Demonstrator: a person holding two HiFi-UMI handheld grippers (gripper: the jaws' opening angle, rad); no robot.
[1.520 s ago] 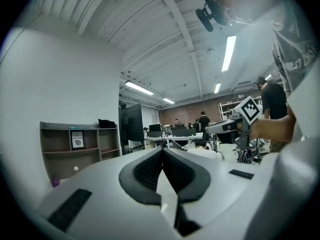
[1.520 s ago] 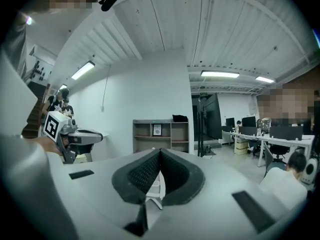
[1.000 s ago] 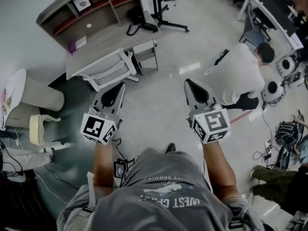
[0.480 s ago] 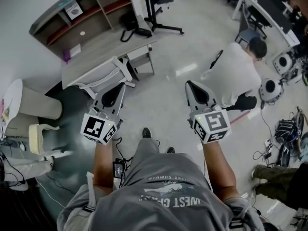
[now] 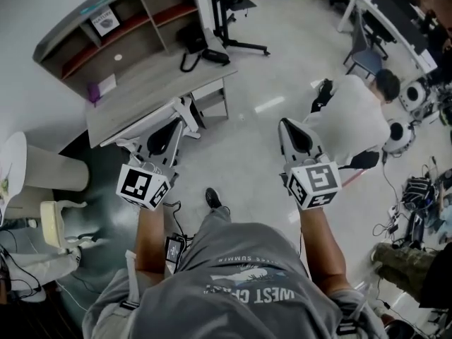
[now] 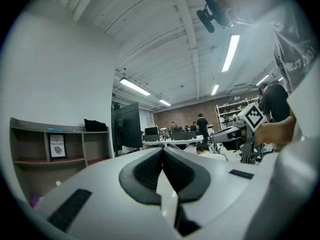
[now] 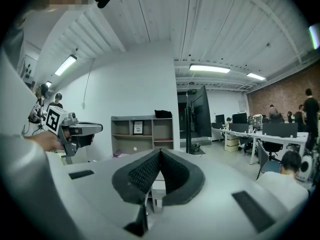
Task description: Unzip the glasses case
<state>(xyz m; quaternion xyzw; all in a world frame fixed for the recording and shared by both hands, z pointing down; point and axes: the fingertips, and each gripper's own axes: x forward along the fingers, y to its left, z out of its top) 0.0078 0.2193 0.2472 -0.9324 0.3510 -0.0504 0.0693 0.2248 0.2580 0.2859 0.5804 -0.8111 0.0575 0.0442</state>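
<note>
Just L tongs [image 5: 173, 124], R tongs [image 5: 285, 123] — both shut, empty, desk [image 5: 155, 83] ahead.

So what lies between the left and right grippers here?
Only bare floor, seen in the head view, separates the left gripper from the right gripper; the person's shoe sits just below that stretch.

The floor [image 5: 247, 143] between the left gripper [image 5: 174, 124] and the right gripper [image 5: 283, 122] is bare, with room to pass. A gray desk [image 5: 145, 83] and its shelf [image 5: 120, 30] stand just ahead on the left. A seated person [image 5: 349, 115] blocks the right, a black stand [image 5: 227, 20] is far off, and cables [image 5: 418, 195] crowd the right side
</note>
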